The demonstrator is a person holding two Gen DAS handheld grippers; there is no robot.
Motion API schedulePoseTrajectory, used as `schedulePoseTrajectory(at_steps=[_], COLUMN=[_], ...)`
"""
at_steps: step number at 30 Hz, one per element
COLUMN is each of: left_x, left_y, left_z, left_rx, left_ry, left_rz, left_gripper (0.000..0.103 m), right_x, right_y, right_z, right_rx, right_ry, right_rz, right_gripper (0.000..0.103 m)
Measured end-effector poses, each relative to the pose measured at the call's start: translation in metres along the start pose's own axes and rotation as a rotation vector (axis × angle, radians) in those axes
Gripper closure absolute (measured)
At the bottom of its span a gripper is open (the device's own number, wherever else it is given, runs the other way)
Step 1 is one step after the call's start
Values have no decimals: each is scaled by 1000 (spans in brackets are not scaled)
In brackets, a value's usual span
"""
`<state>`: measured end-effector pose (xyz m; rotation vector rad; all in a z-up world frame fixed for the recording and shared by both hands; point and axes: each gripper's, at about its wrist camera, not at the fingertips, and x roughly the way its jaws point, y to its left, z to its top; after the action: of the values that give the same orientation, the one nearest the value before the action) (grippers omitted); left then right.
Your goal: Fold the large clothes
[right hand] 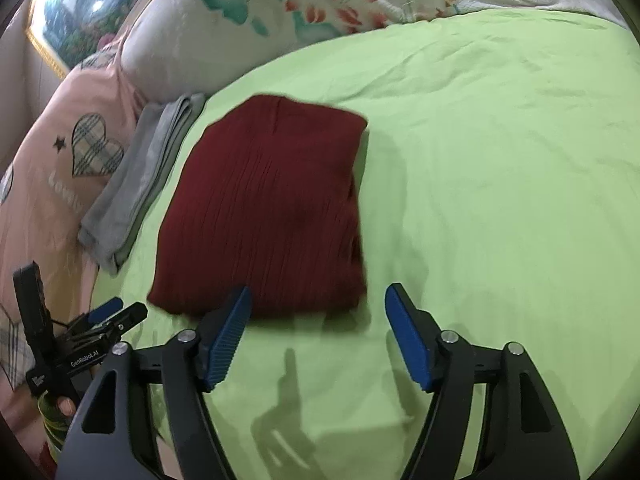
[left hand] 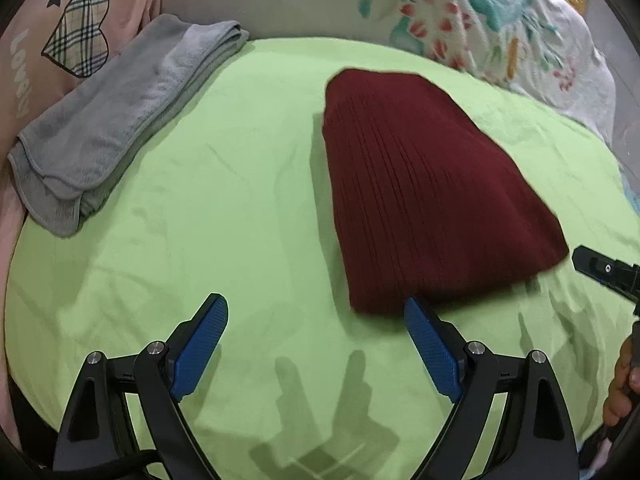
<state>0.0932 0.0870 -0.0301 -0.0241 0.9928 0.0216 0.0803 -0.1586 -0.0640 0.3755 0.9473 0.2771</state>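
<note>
A: How many garments lie on the green sheet?

B: Two. One dark red ribbed knit, folded into a flat rectangle, lies on the middle of the sheet. One grey folded cloth lies well apart from the red knit, at the sheet's edge against a pink pillow with a plaid heart.

A: And the grippers?

B: Two. The left gripper is spread wide and holds nothing, its blue pads just short of the red knit's near edge. The right gripper is equally spread and empty, one pad overlapping the knit's near edge in its view.

A: The room?

B: Beyond the red knit: one floral quilt bunched up, one gold-framed picture on the wall.
</note>
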Motion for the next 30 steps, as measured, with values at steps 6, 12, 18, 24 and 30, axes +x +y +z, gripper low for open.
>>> schedulePoseTrajectory(at_steps=[6,12,18,24,30], left_x=[-8,-17,-46,-83,-84], left_y=[-1,-1,-7,-14,-20], left_z=[-41,-64,-52,-31,-22], left_rx=[41,57,87,114,135], left_ry=[54,86,42,-45,-59], left_rz=[0,0,4,-22,-34], left_gripper=[12,12,12,12,10], right_x=[-5,-9,-33,-56,-53], right_y=[12,23,44,55,56], right_z=[-39,-63,-65,-50,-42], right_rx=[-88,-161,-253,-268,-265], right_ry=[62,119,90,31,24], right_rz=[-24,-46,-61,-39,-42], right_gripper=[24,23,23,21,20])
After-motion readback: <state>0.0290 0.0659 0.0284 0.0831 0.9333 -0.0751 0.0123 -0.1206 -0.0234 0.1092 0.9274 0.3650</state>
